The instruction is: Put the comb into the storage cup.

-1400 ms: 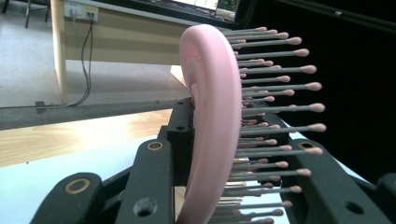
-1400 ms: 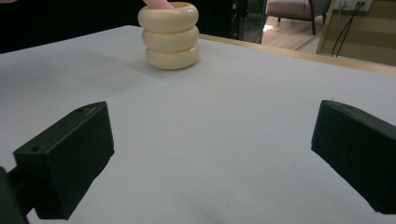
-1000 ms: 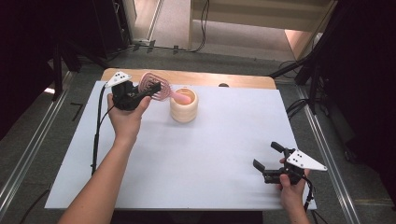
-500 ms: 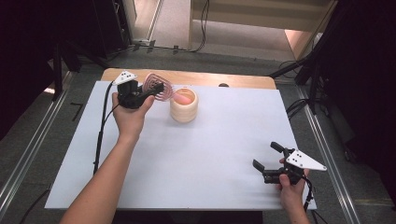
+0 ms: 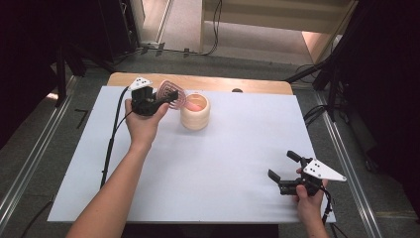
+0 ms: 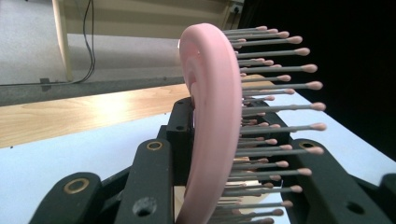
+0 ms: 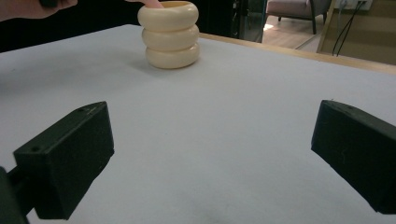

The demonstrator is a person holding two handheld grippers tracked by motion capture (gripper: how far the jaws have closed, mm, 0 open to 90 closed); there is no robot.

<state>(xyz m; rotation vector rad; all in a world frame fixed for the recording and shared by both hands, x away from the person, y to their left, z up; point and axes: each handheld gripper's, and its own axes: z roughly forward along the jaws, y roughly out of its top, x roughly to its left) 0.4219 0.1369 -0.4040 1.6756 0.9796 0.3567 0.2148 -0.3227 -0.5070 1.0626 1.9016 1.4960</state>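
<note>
Left gripper [image 5: 161,100], upper left of the high view, is clamped on the pink hairbrush [image 5: 171,95] by its frame (bristles point sideways in the left gripper view), handle end just over the rim of the cream ringed holder [image 5: 194,112] at upper centre. Right gripper [image 5: 287,177], lower right, has its jaws spread with nothing between them, well apart from the holder. Our worry: if we come in tilted, the handle may catch the rim and tip the unsteadied holder, or the brush may pivot in the narrow pinch.
</note>
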